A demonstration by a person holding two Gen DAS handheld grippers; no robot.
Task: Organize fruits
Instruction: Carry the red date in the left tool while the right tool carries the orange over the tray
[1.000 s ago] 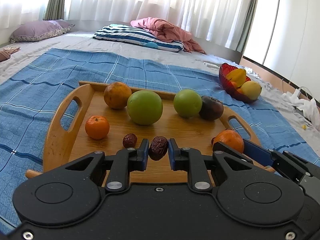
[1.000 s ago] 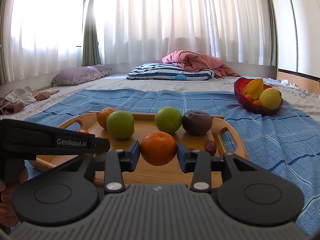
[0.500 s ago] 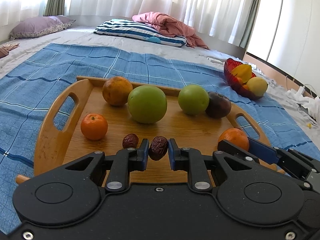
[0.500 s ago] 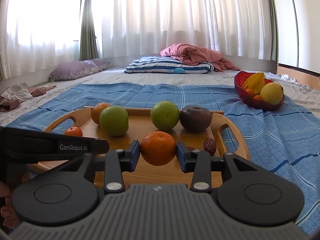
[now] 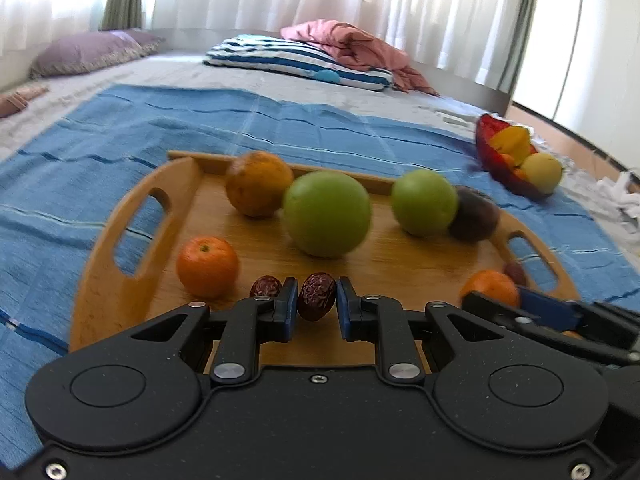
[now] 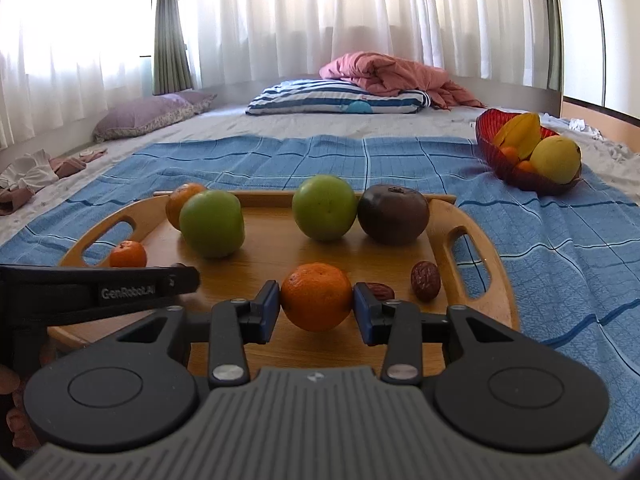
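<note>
1. The left gripper (image 5: pixel 317 309), low at the centre of its own view, was clenched on a wrinkled dark red date (image 5: pixel 316 297), the blue pads (image 5: pixel 289 312) pressing it from both sides with only a narrow gap between them.
2. The date hung over the near edge of a wooden tray (image 5: pixel 132 256), which lay on a blue checked cloth (image 5: pixel 120 128).
3. The right gripper (image 6: pixel 316 309), at lower centre of the right wrist view, grasped a small orange (image 6: pixel 316 295) with its jaws part-way apart, each blue pad (image 6: pixel 269 312) flat against the fruit.
4. That orange was held above the tray's (image 6: pixel 496 280) front half, near the right handle slot.
5. On the tray in the left wrist view sat a loose tangerine (image 5: pixel 207 266) at left, a second date (image 5: pixel 265 286) just beside the left pad, a large orange (image 5: pixel 258 182) at the back, two green apples (image 5: pixel 326 213) (image 5: pixel 424 202), and a dark round fruit (image 5: pixel 474 213) touching the right-hand apple.
6. Two more dates (image 6: pixel 426 281) (image 6: pixel 379 290) lay on the tray, right of the held orange in the right wrist view.
7. A red bowl (image 6: pixel 500 160) holding yellow and orange fruit stood on the cloth, well apart from the tray, at upper right of both views.
8. Part of the left gripper's black body (image 6: pixel 96 292) crossed the left edge of the right wrist view.
</note>
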